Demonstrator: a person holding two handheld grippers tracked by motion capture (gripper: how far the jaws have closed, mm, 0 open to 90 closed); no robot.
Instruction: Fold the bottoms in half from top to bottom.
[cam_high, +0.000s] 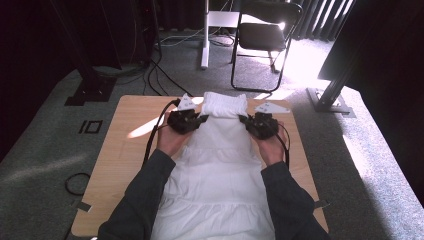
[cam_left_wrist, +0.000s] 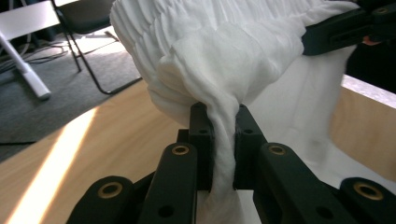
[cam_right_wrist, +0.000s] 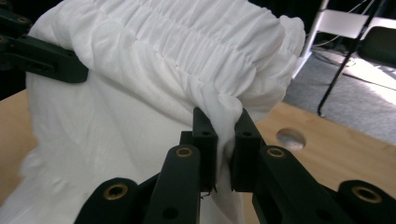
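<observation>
A white gathered garment (cam_high: 220, 165) lies along the wooden table (cam_high: 125, 145), its smocked top end (cam_high: 224, 105) lifted at the far side. My left gripper (cam_high: 202, 120) is shut on the garment's left edge; in the left gripper view a fold of the white cloth (cam_left_wrist: 223, 140) is pinched between the two black jaws. On the opposite edge my right gripper (cam_high: 245, 120) is shut too, with white cloth (cam_right_wrist: 224, 135) squeezed between its jaws. The smocked band (cam_right_wrist: 187, 51) hangs stretched between both grippers. Each gripper view also catches the other gripper's jaw clamped on the fabric.
A black folding chair (cam_high: 265, 35) and a white table leg (cam_high: 204, 35) stand on the grey carpet beyond the table. Cables (cam_high: 155, 75) trail on the floor at the far left. A black metal stand (cam_high: 332, 95) rises at the right. A round hole (cam_right_wrist: 290, 137) marks the tabletop.
</observation>
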